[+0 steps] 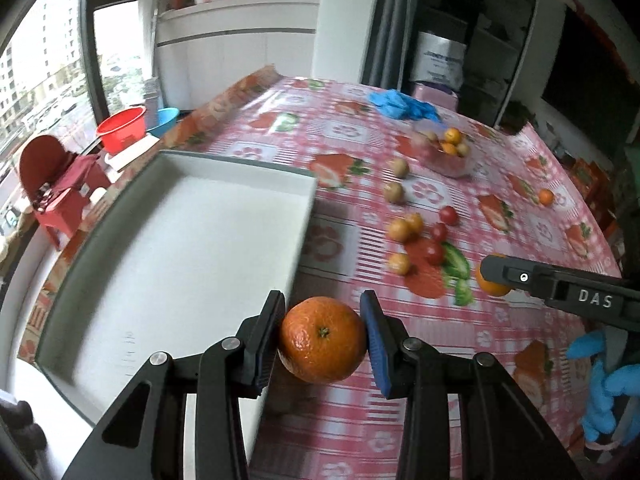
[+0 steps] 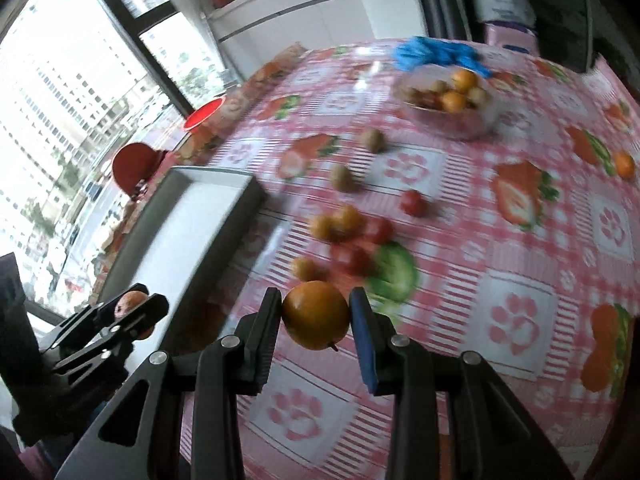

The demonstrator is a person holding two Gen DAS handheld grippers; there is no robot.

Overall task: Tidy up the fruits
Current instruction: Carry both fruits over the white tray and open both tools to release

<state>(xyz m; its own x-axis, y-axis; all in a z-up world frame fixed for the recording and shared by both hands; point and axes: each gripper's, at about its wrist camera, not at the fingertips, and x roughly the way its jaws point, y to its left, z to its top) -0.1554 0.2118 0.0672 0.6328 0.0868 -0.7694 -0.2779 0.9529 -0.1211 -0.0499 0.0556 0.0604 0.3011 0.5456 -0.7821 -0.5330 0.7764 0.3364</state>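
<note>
1. Gripping a mandarin (image 1: 322, 339): left gripper (image 1: 323, 334) is clamped on it, both pads touching its sides, stem end facing the camera. Fruit sits above the tablecloth, just beside the near right corner of the white tray (image 1: 192, 240).
2. Right gripper (image 2: 316, 316) is clamped on a smooth orange fruit (image 2: 316, 315), stem pointing down. It's held off the tablecloth (image 2: 520, 320), clear of the loose fruit beyond it.
3. In the left wrist view the right gripper's finger (image 1: 560, 286) comes in from the right edge, with its orange fruit partly hidden behind the tip.
4. In the right wrist view the left gripper shows at lower left with the mandarin between its fingers, over the tray's near end.
5. Loose on the cloth, between tray and container: yellow and red cherry tomatoes (image 1: 420, 236) in a cluster, two brownish round fruits (image 1: 396, 180) further back.
6. Clear container (image 1: 448, 152) at the far side holds small orange and brownish fruit. One small orange fruit (image 1: 546, 197) sits alone, well to the right.
7. Blue gloves (image 1: 400, 105) lie crumpled behind the container.
8. Right wrist view is motion-blurred.
</note>
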